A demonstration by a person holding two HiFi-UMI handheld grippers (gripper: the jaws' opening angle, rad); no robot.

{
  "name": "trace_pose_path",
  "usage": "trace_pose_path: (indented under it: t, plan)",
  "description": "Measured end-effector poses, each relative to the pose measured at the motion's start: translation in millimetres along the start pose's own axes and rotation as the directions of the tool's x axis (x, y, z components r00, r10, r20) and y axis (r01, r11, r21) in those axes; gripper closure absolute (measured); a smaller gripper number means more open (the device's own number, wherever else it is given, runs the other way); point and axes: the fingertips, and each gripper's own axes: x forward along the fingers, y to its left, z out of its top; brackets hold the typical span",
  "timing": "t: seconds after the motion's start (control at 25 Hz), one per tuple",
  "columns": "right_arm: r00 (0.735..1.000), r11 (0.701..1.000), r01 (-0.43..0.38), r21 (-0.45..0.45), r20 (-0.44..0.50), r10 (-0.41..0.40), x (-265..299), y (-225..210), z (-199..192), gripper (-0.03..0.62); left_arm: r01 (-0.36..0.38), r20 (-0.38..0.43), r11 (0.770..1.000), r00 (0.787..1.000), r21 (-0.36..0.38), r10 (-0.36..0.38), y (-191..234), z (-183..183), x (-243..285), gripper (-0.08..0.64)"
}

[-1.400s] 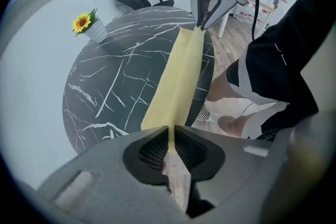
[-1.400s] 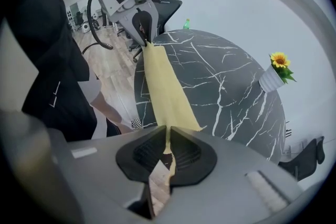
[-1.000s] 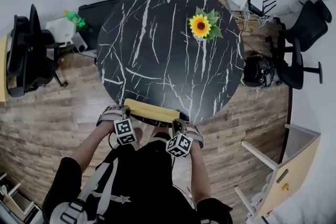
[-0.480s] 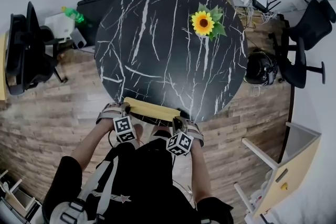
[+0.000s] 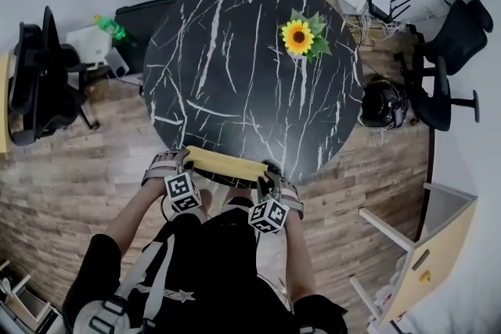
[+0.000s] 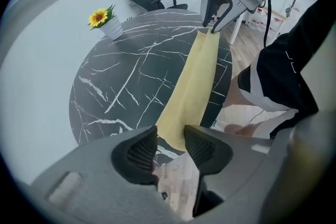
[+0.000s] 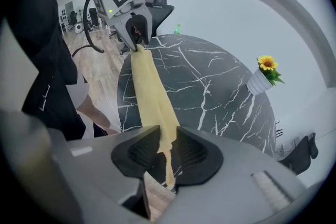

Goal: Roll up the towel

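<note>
The yellow towel lies as a long narrow strip along the near edge of the round black marble table. My left gripper is at its left end and my right gripper at its right end, both pointing steeply down. In the left gripper view the left gripper has just been opening; the towel ends between its parted jaws, untouched by the pads. In the right gripper view the right gripper has also just been opening; the towel hangs loosely between its jaws.
A potted sunflower stands at the table's far right. Office chairs stand on the wooden floor at both sides. A green bottle and a router lie beyond the table. My body is right at the near edge.
Both grippers stay at the towel's ends. The left gripper's marker cube has shifted slightly to the left. The towel lies where it was.
</note>
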Motion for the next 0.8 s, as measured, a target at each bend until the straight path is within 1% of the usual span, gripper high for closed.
trace_pose_path:
  t: [0.12,0.28,0.44,0.6,0.8]
  plan:
    - [0.999,0.999,0.033,0.0,0.006,-0.033,-7.3,-3.0,0.1,0.483,-0.011,0.007,1.0,1.0,0.009,0.011,-0.5,0.0,-5.3,0.374]
    - [0.999,0.999,0.048,-0.004,0.016,-0.048,-14.6,1.4,1.6,0.485,-0.02,0.024,0.999,1.0,0.027,0.019,-5.7,1.9,-14.1,0.374]
    - [0.999,0.999,0.038,-0.007,0.019,-0.038,-16.0,13.4,2.6,0.485,-0.005,0.04,0.999,0.999,0.039,0.003,-18.6,2.9,-16.2,0.374]
    - [1.0,1.0,0.017,-0.009,0.011,-0.017,-13.6,26.7,-0.1,0.485,0.004,0.036,0.999,0.999,0.051,-0.006,-29.1,0.6,-14.8,0.376]
    - [1.0,1.0,0.007,-0.019,0.005,-0.007,-5.8,32.4,-2.6,0.483,0.02,0.038,0.998,0.999,0.053,-0.022,-36.8,0.5,-6.4,0.382]
